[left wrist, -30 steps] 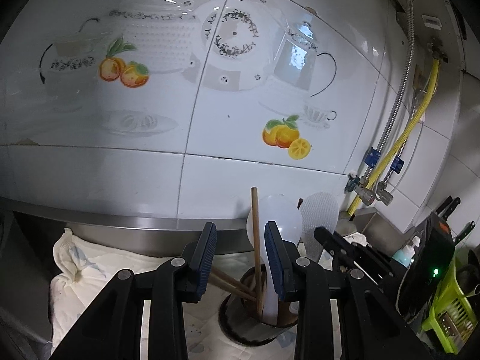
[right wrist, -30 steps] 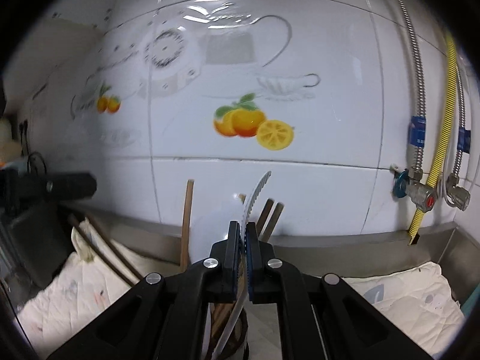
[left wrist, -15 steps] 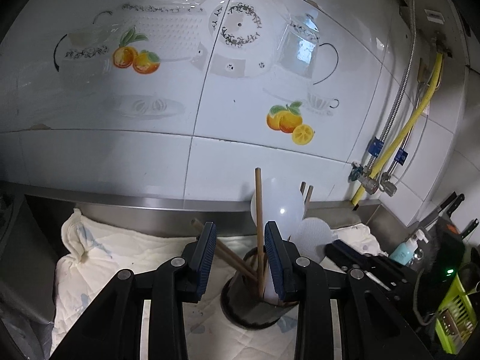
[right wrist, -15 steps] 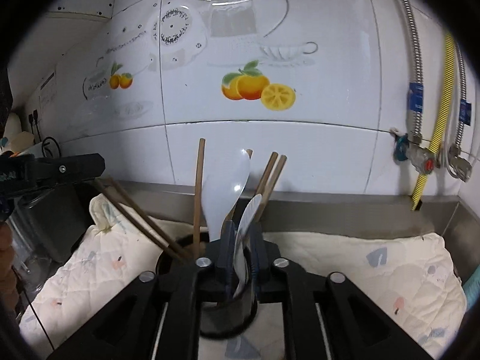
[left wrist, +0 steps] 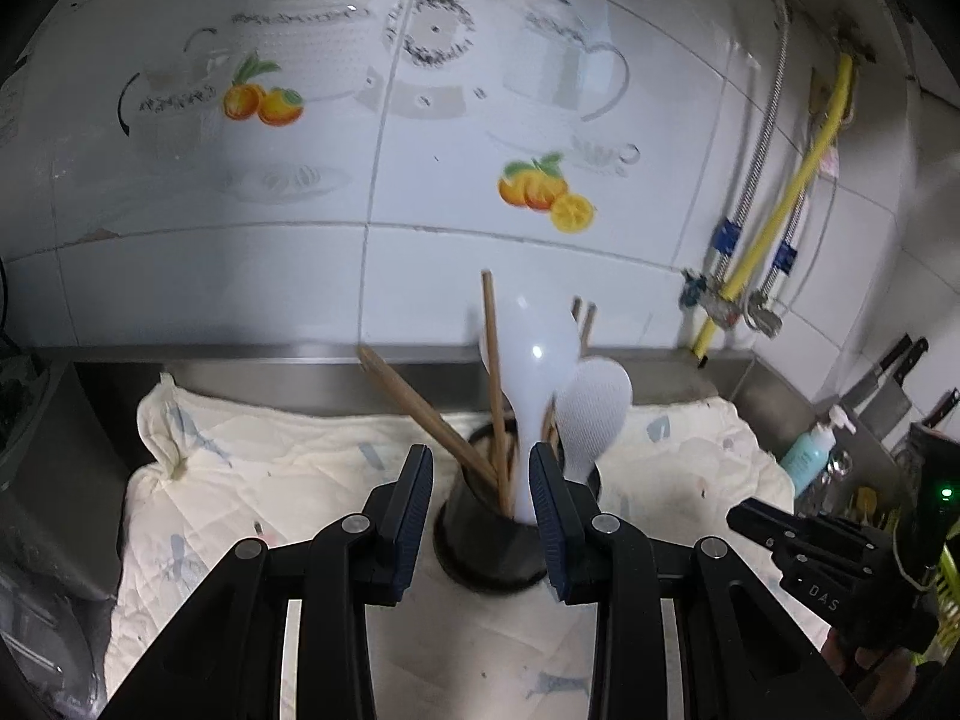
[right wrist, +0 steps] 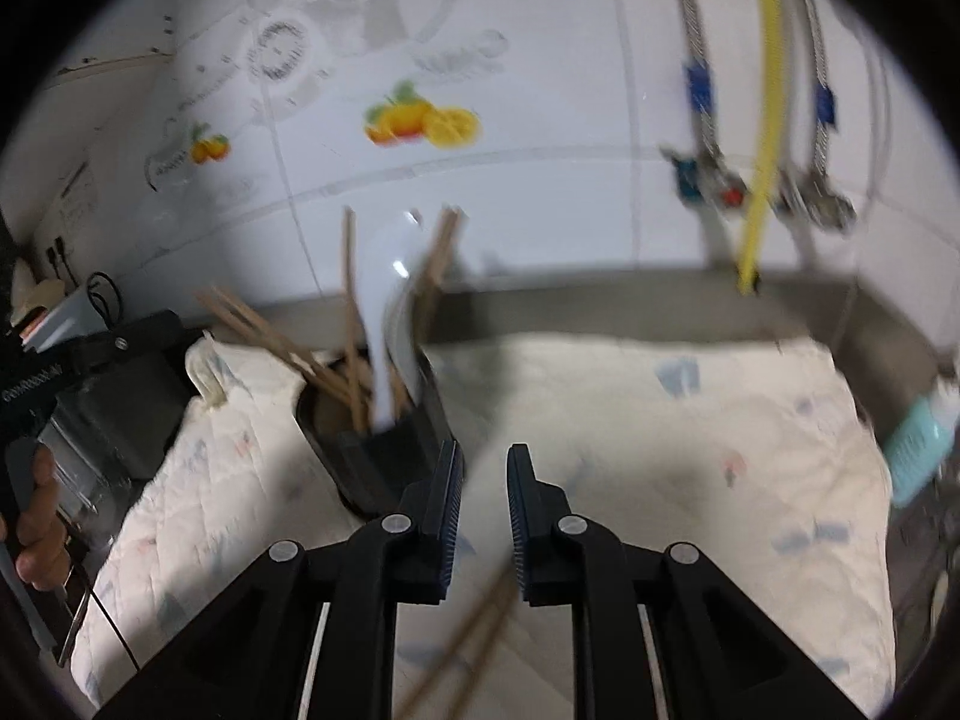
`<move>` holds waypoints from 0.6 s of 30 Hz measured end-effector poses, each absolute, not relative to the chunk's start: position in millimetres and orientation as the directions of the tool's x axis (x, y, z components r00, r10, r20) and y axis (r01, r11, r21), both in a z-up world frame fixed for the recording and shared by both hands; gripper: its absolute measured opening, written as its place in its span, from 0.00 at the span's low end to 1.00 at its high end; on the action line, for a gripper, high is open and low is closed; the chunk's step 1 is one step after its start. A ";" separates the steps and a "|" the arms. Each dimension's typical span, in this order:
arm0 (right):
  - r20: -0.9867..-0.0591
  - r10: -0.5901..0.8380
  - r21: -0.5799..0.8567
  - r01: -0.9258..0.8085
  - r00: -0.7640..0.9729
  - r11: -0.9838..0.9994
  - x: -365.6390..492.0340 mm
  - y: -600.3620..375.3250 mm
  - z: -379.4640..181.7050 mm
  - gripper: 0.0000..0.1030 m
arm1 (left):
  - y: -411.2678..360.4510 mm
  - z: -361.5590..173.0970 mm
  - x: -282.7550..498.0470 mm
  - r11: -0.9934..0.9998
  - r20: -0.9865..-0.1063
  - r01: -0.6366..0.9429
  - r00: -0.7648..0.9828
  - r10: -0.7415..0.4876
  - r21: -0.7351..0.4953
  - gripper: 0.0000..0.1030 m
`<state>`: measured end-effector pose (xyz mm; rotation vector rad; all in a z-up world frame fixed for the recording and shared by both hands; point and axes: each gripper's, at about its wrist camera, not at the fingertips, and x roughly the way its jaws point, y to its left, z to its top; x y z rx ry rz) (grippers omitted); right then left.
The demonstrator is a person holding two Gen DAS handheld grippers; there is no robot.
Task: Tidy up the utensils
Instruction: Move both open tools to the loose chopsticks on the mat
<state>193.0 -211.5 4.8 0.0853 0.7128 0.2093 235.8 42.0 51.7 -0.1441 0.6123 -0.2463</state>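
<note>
The dark holder (left wrist: 489,546) stands on the quilted cloth (left wrist: 252,480) that covers the surface, close to the tiled wall, and it gathers the utensils upright so their working ends stay out of the way. The smooth white spoon (left wrist: 531,372) and the dimpled rice paddle (left wrist: 591,414) stand in it with their heads up, the paddle leaning at the right rim, while wooden chopsticks (left wrist: 420,405) fan out to the left. In the right wrist view a loose pair of chopsticks (right wrist: 462,642) lies on the cloth near the camera, so the sorting looks unfinished.

The right claw (right wrist: 485,516) has just been opening: its jaws stand a little apart with nothing between them, just right of the holder, which suggests the paddle is released. The left claw (left wrist: 480,516) has its jaws apart astride the holder's near side, gripping nothing, probably to steady it.
</note>
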 end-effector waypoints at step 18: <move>-0.798 0.229 0.230 -0.071 0.557 0.971 210.6 -207.6 -84.5 0.17 | 28.5 15.8 220.5 0.957 -0.624 0.206 0.726 -0.288 -0.202 0.35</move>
